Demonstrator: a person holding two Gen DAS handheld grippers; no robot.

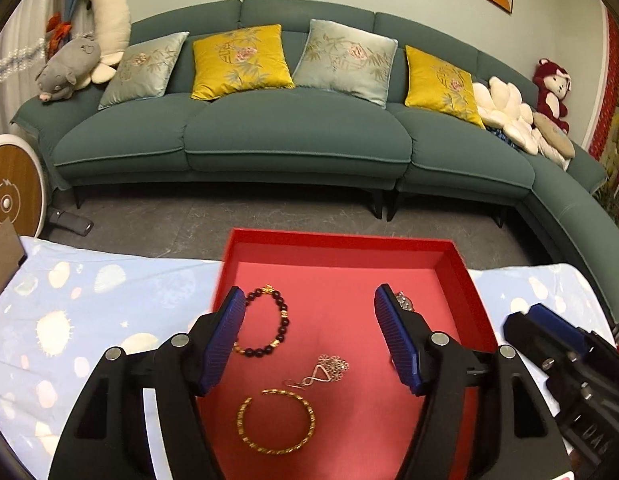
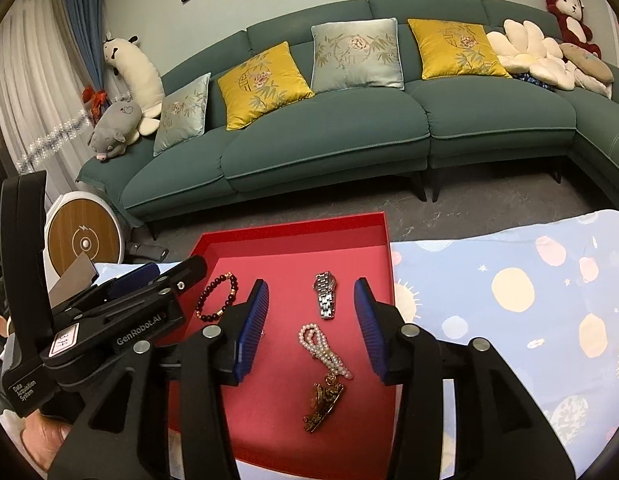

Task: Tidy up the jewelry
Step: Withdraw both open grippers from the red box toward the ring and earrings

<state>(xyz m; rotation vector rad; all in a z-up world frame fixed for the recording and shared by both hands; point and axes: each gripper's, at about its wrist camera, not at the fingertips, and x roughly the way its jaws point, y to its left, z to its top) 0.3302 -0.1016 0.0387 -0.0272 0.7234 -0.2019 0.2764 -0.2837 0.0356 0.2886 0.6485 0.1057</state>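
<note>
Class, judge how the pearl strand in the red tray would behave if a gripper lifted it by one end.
The pearl strand lies in loose bunched loops, so it would probably drape limply. Its round, glossy beads look apt to slip between pads. Being small, it is likely light.

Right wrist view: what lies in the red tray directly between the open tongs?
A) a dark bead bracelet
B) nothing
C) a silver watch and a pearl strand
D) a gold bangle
C: the silver watch and pearl strand lie on the red tray between the right tongs, which stand open.
</note>
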